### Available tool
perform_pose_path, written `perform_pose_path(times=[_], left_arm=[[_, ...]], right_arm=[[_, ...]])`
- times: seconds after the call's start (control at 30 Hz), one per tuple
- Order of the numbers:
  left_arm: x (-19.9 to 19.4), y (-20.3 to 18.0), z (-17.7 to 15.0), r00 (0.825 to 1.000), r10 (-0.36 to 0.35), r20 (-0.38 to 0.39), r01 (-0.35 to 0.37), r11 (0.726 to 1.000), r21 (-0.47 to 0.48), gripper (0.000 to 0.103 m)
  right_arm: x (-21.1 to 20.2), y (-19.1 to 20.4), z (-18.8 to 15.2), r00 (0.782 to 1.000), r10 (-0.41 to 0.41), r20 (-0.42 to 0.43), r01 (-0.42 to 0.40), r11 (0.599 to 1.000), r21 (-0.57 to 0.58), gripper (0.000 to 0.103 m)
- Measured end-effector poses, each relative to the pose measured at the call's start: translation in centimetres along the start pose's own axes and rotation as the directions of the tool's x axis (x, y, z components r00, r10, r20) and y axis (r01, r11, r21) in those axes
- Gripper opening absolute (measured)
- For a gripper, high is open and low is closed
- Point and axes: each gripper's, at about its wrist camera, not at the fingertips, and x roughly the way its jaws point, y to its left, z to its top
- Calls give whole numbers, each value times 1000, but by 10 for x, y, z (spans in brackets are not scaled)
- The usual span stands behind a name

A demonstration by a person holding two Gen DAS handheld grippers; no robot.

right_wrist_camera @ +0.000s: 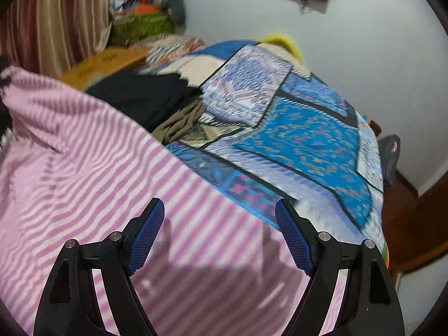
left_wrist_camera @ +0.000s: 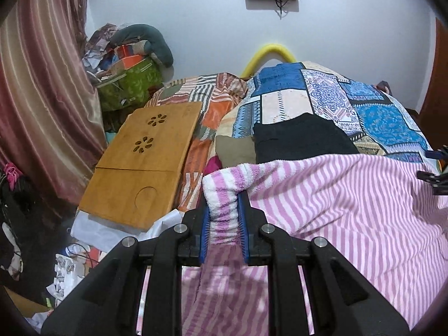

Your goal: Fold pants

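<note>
Pink-and-white striped fleece pants [left_wrist_camera: 336, 201] lie spread over the near part of the bed. My left gripper [left_wrist_camera: 224, 196] is shut on a bunched, rolled edge of them at their left side; the fabric is squeezed between the blue pads [left_wrist_camera: 205, 224]. In the right wrist view the same pants [right_wrist_camera: 98, 154] fill the lower left. My right gripper [right_wrist_camera: 219, 210] hovers above them near their right edge, open wide, with nothing between its fingers. That view is blurred by motion.
A blue patchwork bedspread [left_wrist_camera: 378, 112] covers the bed. A black garment [left_wrist_camera: 299, 137] and an olive one [left_wrist_camera: 235, 151] lie just beyond the pants. A wooden lap tray [left_wrist_camera: 140, 162] rests at the left, with a striped curtain [left_wrist_camera: 42, 98] and piled clutter [left_wrist_camera: 128, 67] behind it.
</note>
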Motion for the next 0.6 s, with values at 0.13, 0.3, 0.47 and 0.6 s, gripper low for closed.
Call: perform_pose_path(times=[0.13,0.3,0.47,0.6], left_arm=[[10,-1,-13,1000,-3,-11,4,1000,18,18],[25,-4,-24,1000,6,-16,-6,1000,31,18],[21,-4,-22,1000,2,-7,-2,1000,13,18],[2,0,-22,1000,-4,4,4,1000,2,18]], right_arm=[[32,-1,-3,997,-18,-74,15,999,-45,63],[32,-3,-9,997,68,-47,-69,997,-29,18],[25,10,-9,996,58,-63,-60,997,-41,8],[-6,6,-8,998,70,0,-70,997,15,8]])
